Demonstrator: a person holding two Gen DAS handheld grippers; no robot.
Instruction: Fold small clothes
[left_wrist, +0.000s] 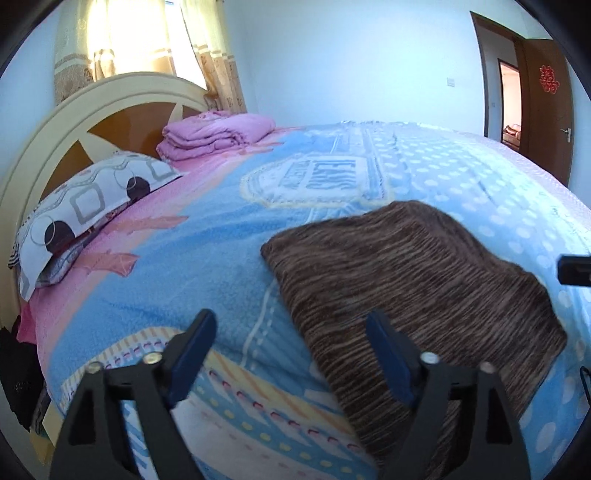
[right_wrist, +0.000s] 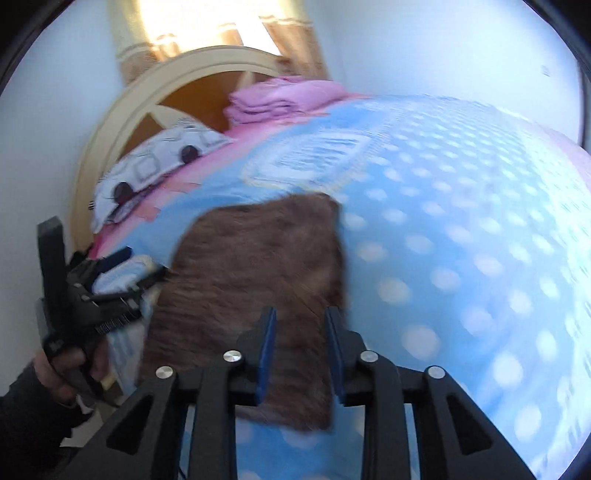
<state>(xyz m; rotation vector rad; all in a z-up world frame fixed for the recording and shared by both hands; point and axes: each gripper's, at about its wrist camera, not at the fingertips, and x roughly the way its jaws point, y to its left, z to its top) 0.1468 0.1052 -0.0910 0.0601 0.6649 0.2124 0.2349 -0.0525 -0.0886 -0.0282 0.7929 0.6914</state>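
Folded brown striped knit garment (left_wrist: 413, 295), lying flat as a rough rectangle on the blue fleece bedspread with pale dots and a lettered emblem (left_wrist: 207, 251), short of that emblem on the side away from the headboard. No grip on the knit from either tool.

Left gripper (left_wrist: 291, 325) hovering at the garment's near left corner, blue-padded fingers (left_wrist: 192, 350) spread wide; one finger over bare bedspread, the other above the knit's left edge, contact not discernible. Seen again in the right wrist view (right_wrist: 110, 273), just beside the garment's left edge, held by a dark-sleeved hand (right_wrist: 70, 365).

Right gripper (right_wrist: 301, 325) poised above the garment's near right part, fingers parallel with a moderate gap between them, nothing between the pads; right wrist view smeared by motion blur, so touch with the cloth impossible to judge. A dark tip of it visible at the right edge of the left wrist view (left_wrist: 574, 269), beyond the garment's right edge.

Farther from the garment, toward the arched cream and orange wooden headboard (left_wrist: 74, 122): white pillow with grey squares and dark circles (left_wrist: 81, 206) and a stack of folded pink bedding (left_wrist: 214, 134). Beyond the headboard, sunlit patterned curtains (left_wrist: 147, 44). Off past the bedspread's far right side, an open brown door with a red paper decoration (left_wrist: 546, 92).
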